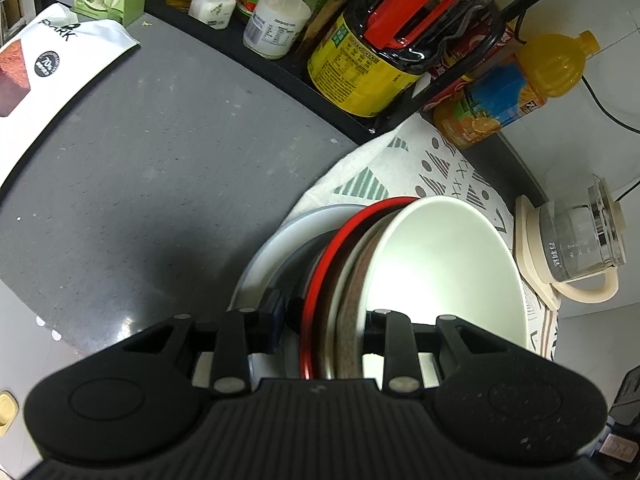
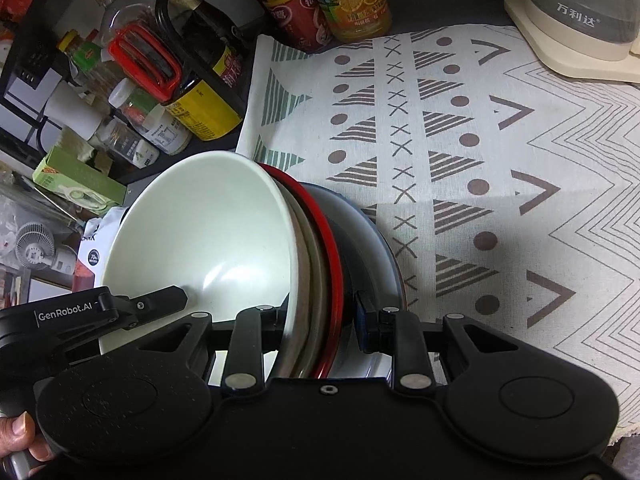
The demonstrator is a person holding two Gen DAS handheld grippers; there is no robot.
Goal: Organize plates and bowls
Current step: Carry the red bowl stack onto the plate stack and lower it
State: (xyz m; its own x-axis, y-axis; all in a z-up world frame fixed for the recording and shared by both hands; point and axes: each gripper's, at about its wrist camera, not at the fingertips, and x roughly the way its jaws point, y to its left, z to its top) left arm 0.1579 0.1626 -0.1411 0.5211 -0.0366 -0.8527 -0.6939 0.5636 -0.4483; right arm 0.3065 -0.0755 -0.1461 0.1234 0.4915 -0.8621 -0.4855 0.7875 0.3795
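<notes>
A nested stack of dishes sits low over the patterned cloth [image 2: 480, 160]. From the top it is a white bowl [image 1: 440, 264] [image 2: 208, 232], a brownish plate, a red plate [image 1: 332, 248] [image 2: 334, 248], a dark bowl and a grey plate [image 1: 272, 240] [image 2: 372, 240]. My left gripper [image 1: 326, 314] is shut on the stack's rim, one finger inside the white bowl and the blue pad [image 1: 274, 312] outside. My right gripper [image 2: 320, 316] is shut on the opposite rim in the same way. The left gripper's finger [image 2: 160, 300] also shows in the right wrist view. I cannot tell whether the stack touches the cloth.
A black rack of bottles and jars [image 1: 360, 60] runs along the back, with an orange juice bottle [image 1: 520, 88] beside it. A glass kettle on a cream base [image 1: 580, 240] [image 2: 580, 8] stands at the cloth's far corner. A white bag [image 1: 40, 60] lies on the grey counter [image 1: 160, 160].
</notes>
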